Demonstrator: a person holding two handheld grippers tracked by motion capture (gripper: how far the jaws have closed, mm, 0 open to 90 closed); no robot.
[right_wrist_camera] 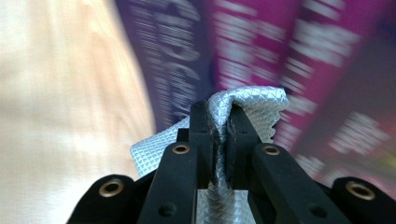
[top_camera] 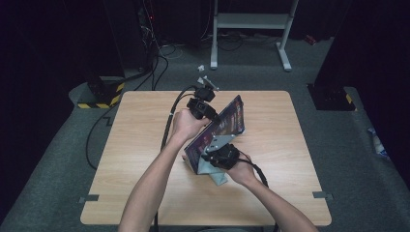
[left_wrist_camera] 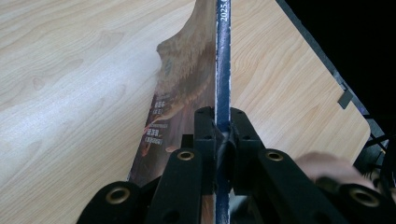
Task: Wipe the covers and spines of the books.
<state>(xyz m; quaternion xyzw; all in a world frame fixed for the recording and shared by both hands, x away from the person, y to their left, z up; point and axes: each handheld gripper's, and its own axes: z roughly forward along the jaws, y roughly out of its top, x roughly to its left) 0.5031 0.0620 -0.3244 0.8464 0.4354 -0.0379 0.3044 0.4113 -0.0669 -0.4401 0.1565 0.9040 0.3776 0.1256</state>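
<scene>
Between the jaws of the left gripper (left_wrist_camera: 222, 135): the edge of a magazine (left_wrist_camera: 187, 88), pinched tight, seen edge-on in the left gripper view with its dark spine running straight up toward twelve o'clock. In the high view this left gripper (top_camera: 209, 112) sits at the magazine's (top_camera: 220, 130) upper edge, about eleven o'clock of it, and holds it tilted up off the table (top_camera: 145, 145).

Between the jaws of the right gripper (right_wrist_camera: 218, 126): a fold of silver-grey, diamond-textured cloth (right_wrist_camera: 252, 105), clamped firmly; loose cloth spills out toward seven o'clock. In the high view the right gripper (top_camera: 220, 157) rests at the magazine's lower edge, about six o'clock, with the cloth (top_camera: 218, 176) trailing below it onto the table.

Item: magazine, purple-and-magenta glossy cover with pale lettering, blurred in the right gripper view. Position: near the table's centre, propped at a slant, lower corner at or near the wood.

Surroundings: light wooden table; grey carpet; a white metal stand (top_camera: 251, 29) at twelve o'clock; black cables (top_camera: 169, 125) trailing from the left gripper.

Step in hand, as judged: wiping the cover with the cloth while the other gripper steadies the magazine.

Next move calls for: a flat, light stroke across the cover, cloth kept pinched, and the left hold firm so the magazine does not twist or slip.
</scene>
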